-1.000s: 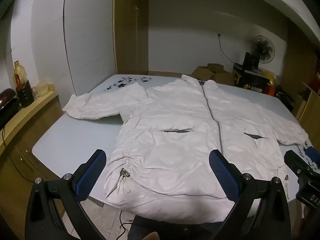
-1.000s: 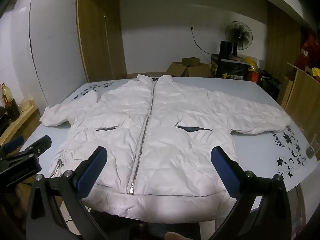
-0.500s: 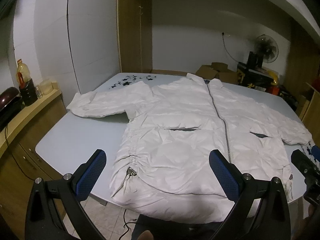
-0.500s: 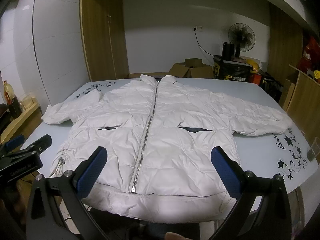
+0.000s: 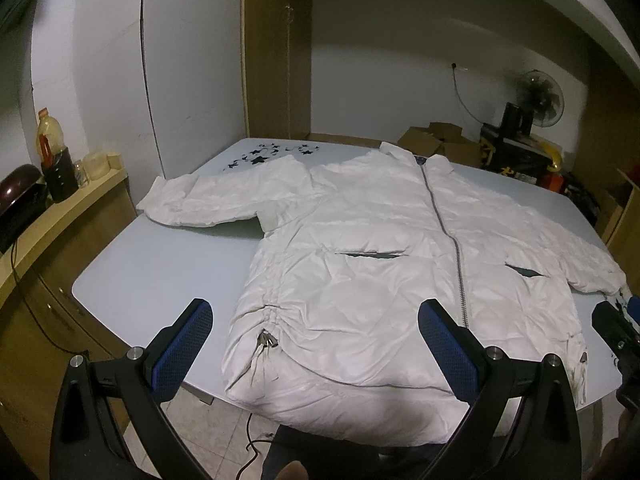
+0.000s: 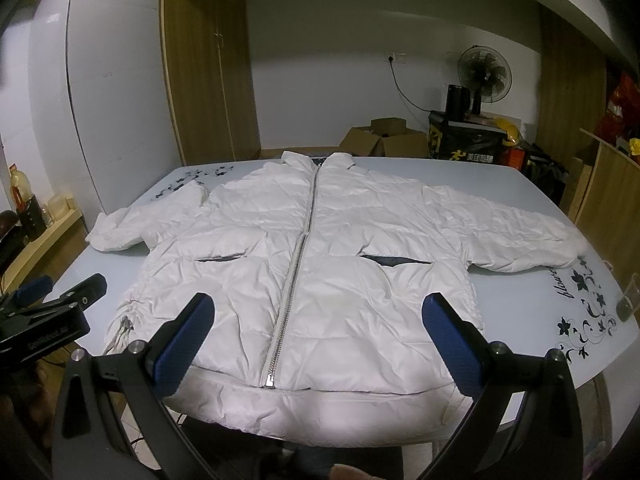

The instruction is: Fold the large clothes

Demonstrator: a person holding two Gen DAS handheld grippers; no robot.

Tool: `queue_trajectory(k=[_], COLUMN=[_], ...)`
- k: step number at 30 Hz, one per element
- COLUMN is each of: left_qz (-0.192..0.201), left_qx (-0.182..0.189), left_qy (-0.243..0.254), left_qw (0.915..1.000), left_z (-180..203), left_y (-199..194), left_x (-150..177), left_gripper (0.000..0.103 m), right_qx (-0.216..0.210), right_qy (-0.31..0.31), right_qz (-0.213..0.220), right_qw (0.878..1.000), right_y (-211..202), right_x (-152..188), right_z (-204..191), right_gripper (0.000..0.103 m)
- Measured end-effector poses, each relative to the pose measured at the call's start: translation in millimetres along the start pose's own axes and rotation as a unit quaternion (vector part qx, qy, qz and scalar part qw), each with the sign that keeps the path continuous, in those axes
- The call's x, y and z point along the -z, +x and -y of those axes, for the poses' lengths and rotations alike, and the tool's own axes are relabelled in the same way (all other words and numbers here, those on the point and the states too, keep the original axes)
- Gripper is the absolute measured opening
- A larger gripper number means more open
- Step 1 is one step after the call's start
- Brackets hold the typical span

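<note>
Nothing folded yet: jacket [image 6: 320,280] lies flat, zipped, face up on the table [image 6: 540,340], hem over the near edge, both sleeves [image 5: 216,200] spread. We hold left gripper [image 5: 316,344] and right gripper [image 6: 316,340] wide apart, empty, above the hem.

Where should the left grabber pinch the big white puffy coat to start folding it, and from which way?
Probably the cuff of the jacket's left sleeve, coming in from the table's left side. That sleeve lies flat and stretched away from the body, its end free near the table edge. The left gripper is open above the hem, holding nothing.
</note>
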State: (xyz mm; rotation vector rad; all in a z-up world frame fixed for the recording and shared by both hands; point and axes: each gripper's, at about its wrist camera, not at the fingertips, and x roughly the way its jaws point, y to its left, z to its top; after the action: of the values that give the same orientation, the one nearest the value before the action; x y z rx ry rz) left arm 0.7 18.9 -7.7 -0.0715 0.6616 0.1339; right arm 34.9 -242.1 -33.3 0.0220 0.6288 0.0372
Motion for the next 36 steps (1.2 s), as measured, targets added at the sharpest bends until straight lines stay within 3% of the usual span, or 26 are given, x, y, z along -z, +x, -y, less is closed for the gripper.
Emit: queue_trajectory(k=[36], left_qz=[-0.027], left_qx=[-0.006], left_qy=[-0.004], left_qw=[0.9996], left_z=[-2.4], left_y=[12.7], left_x=[2.7], left_gripper=[0.103], right_qx=[-0.001], right_qy=[0.001], right_qz=[0.0], right_qw=[1.0], right_y=[-0.4], right_x=[1.0], right_z=[-1.2], right_gripper=[0.103])
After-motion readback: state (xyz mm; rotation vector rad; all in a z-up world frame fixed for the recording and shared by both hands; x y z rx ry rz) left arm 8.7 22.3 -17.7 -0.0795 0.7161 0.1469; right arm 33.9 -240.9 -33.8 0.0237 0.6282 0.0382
